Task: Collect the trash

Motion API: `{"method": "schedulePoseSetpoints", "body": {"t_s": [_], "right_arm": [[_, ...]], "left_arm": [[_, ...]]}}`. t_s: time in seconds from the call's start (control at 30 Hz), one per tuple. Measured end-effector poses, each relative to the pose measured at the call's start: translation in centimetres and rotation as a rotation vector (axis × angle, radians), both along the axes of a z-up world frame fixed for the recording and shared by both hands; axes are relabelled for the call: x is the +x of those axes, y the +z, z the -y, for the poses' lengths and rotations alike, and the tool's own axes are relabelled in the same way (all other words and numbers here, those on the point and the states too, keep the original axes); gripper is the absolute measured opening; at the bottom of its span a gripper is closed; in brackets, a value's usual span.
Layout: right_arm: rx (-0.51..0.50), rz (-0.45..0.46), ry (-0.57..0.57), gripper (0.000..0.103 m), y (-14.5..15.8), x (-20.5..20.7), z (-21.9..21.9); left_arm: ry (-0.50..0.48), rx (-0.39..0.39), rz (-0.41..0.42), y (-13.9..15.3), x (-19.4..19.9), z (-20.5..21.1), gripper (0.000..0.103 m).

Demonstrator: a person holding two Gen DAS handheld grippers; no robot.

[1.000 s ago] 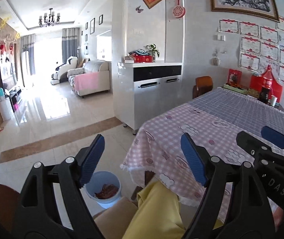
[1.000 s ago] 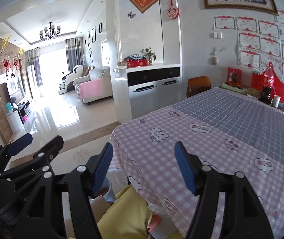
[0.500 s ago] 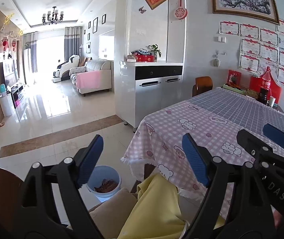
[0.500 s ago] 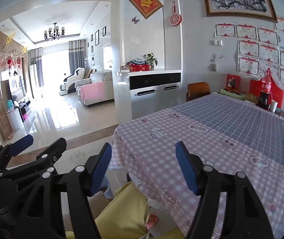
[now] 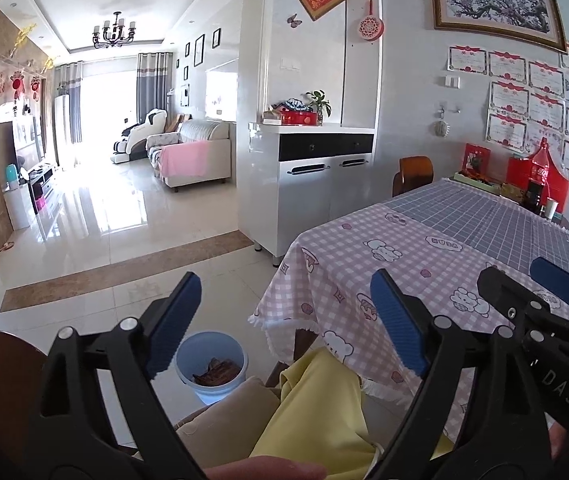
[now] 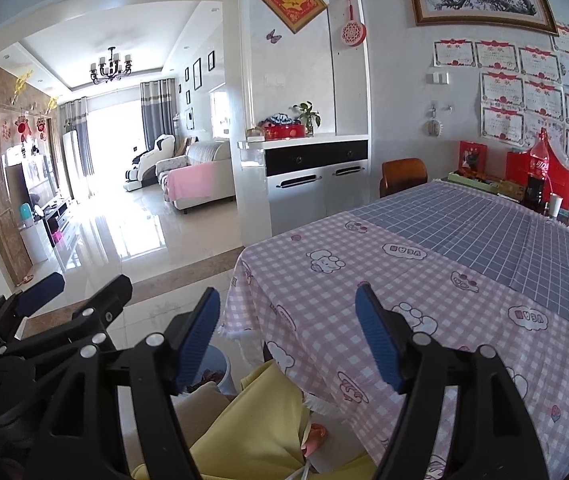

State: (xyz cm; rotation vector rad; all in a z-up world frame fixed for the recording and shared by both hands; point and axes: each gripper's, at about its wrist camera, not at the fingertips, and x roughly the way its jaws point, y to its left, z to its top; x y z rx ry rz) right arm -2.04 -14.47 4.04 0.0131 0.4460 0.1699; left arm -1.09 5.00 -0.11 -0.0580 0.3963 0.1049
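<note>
Notably, both the left gripper (image 5: 284, 312) and the right gripper (image 6: 287, 330) were opening, empty; table (image 6: 404, 280) seemingly bare, so checking the bin (image 5: 211, 364) seemed wise.

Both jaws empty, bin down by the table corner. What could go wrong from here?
1. The left gripper, jaws opening and empty, could snag the tablecloth fringe beside the bin.
2. The right gripper sits close alongside; they may collide.
3. The yellow cloth partly blocks the reach.
</note>
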Motion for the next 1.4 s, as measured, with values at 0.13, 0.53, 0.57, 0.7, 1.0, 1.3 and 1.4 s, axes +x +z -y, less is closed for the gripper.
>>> {"method": "schedulePoseSetpoints", "body": {"t_s": [0.13,0.53,0.57,0.7,1.0,1.3,1.4], "right_arm": [[0.003,-0.002,-0.001,0.069,-0.2,0.3,0.2],[0.001,0.003,-0.020,0.069,-0.6,0.4,0.4],[0.001,0.002,-0.021,0.069,-0.6,0.4,0.4],[-0.002,0.001,-0.023,0.069,-0.7,0.5,0.4],[0.008,-0.007,-0.023,0.069,-1.0,0.9,0.6],[0.011,-0.014,-0.025,0.069,-1.3,1.2,0.8],[0.010,-0.012,-0.027,0.069,-1.3,1.3,0.8]], "left_arm": [[0.002,0.006,-0.002,0.0,0.0,0.1,0.085],[-0.006,0.015,-0.006,-0.1,0.4,0.3,0.085],[-0.004,0.016,-0.008,-0.1,0.5,0.3,0.085],[-0.003,0.015,-0.008,-0.2,0.5,0.3,0.085],[0.003,0.030,-0.013,-0.2,0.7,0.6,0.085],[0.006,0.037,-0.020,-0.3,1.0,0.8,0.085],[0.007,0.037,-0.021,-0.3,1.0,0.8,0.085]]}}
